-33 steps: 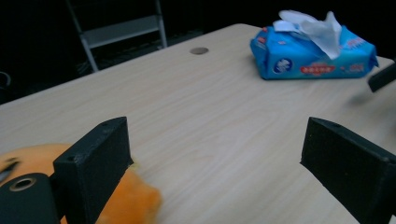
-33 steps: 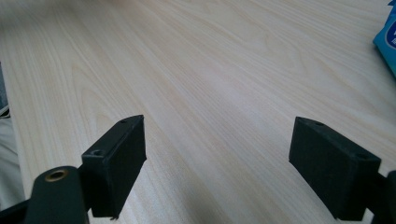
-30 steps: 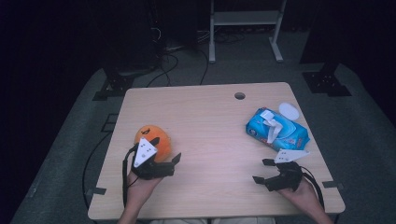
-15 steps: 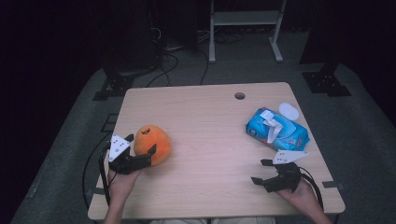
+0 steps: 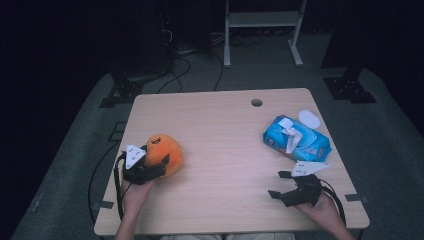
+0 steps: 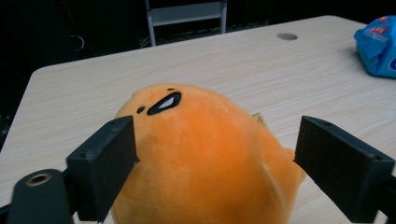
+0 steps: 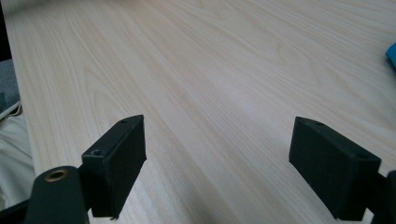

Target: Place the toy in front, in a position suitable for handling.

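Note:
A round orange plush toy (image 5: 167, 146) with a small face lies on the left part of the wooden table (image 5: 220, 130). My left gripper (image 5: 156, 157) reaches in from the plush's near left side. In the left gripper view the plush (image 6: 201, 154) fills the gap of the left gripper (image 6: 215, 149). Its jaws have just been closing, and the pads stand at the plush's sides without squeezing it. My right gripper (image 5: 277, 183) rests low near the front right edge, open. In the right gripper view, nothing but bare tabletop lies between the pads of that gripper (image 7: 217, 163).
A blue pack of wet wipes (image 5: 300, 140) with a tissue pulled up lies at the right; the left gripper view has it far right (image 6: 378, 44). A white lid (image 5: 310, 119) lies behind it. A cable hole (image 5: 256, 102) sits near the far edge.
The left hand swung from the plush's near right side to its left, then came in so the jaws flank the plush. The right hand has stayed put.

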Demonstrator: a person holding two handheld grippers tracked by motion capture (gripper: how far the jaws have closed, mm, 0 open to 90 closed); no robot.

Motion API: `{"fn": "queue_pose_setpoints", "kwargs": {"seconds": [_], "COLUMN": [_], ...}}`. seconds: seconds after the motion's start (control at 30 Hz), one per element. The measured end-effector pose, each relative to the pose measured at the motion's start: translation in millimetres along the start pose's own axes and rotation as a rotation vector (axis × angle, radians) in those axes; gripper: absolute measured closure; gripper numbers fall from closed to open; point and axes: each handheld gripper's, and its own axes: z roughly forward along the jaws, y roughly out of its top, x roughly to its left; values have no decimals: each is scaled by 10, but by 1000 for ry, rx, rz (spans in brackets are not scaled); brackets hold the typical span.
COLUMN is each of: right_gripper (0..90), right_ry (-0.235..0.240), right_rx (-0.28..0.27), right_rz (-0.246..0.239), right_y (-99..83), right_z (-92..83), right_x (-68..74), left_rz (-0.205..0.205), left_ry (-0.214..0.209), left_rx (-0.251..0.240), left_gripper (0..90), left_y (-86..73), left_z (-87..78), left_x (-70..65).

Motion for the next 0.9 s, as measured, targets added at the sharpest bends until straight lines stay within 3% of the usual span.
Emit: {"fn": "queue_pose_setpoints", "kwargs": {"seconds": [0.13, 0.3, 0.37, 0.43, 0.47, 0.57, 0.9], "right_gripper": [177, 177, 177, 177, 177, 177, 178], "right_ry": [5, 8, 9, 12, 13, 17, 23], "right_rx": [2, 1, -1, -5, -6, -10, -21], "right_rz": [0, -4, -4, -1, 0, -2, 2], "right_y": [10, 26, 32, 34, 34, 41, 39], "right_z": [23, 33, 27, 24, 23, 25, 7], "right_x": [4, 12, 15, 12, 10, 3, 4], "left_rz": [-23, -14, -22, -25, -26, -4, 45], "left_ry": [14, 25, 29, 28, 25, 29, 42], "left_rx": [44, 81, 90, 108, 121, 142, 106], "left_gripper": [152, 204, 248, 364, 364, 451, 611], "left_y": [-46, -62, -66, -67, -61, -34, -56], "left_z": [90, 139, 155, 168, 172, 172, 126], "left_x": [32, 28, 42, 51, 57, 44, 37]}}
